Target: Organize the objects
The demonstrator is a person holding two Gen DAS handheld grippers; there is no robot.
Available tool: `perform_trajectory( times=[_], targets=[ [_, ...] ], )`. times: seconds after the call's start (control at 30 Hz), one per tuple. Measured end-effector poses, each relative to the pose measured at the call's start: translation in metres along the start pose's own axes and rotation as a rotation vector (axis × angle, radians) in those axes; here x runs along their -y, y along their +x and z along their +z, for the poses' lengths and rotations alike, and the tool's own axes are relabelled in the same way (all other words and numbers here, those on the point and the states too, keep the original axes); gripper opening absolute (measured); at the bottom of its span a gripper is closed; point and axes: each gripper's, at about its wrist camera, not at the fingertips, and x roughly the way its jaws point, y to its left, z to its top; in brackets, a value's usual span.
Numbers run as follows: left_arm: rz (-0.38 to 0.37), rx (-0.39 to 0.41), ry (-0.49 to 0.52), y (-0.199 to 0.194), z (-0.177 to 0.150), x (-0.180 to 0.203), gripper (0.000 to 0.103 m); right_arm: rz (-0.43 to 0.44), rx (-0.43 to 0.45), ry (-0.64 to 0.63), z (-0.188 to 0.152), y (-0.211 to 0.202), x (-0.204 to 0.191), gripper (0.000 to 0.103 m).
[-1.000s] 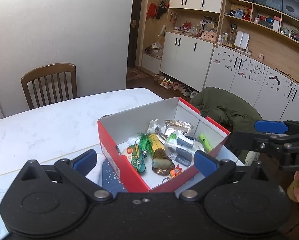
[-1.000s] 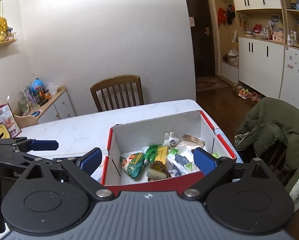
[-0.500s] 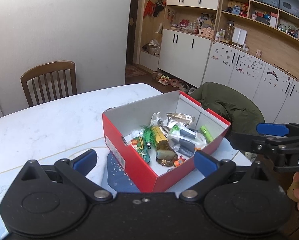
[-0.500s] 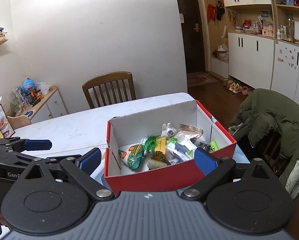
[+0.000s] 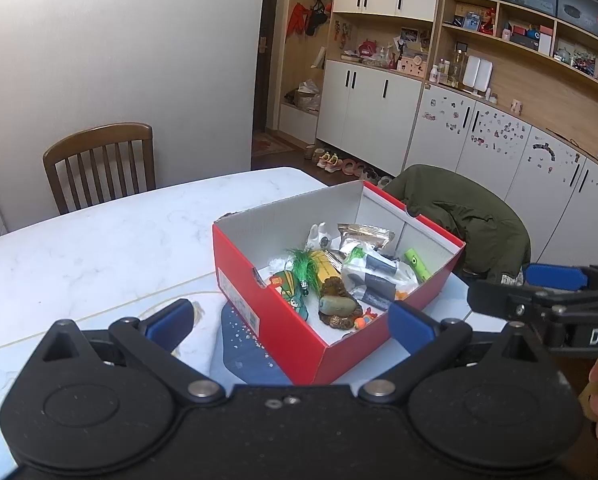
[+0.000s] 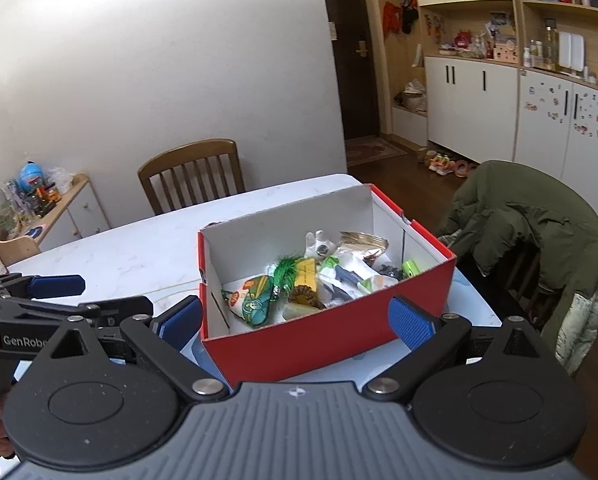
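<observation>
Holding both tools above the white counter (image 5: 99,240), we note the left tool (image 5: 289,322) and right tool (image 6: 295,322) each spread wide, gripping nothing. Between and beyond their fingers the red box (image 6: 331,344) sits on a blue mat (image 5: 239,344) near the counter's edge, lid off, filled with small toys and packets, including a green tassel (image 5: 305,262).
</observation>
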Motion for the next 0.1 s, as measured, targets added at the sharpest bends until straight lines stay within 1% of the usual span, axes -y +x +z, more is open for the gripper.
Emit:
perform_trajectory(
  times=[0.1],
  targets=[
    [-0.01, 0.001, 0.004, -0.0022, -0.0012, -0.0015, 0.103, -0.018, 0.004, 0.003, -0.0034, -0.003, -0.0041, 0.1]
  ],
)
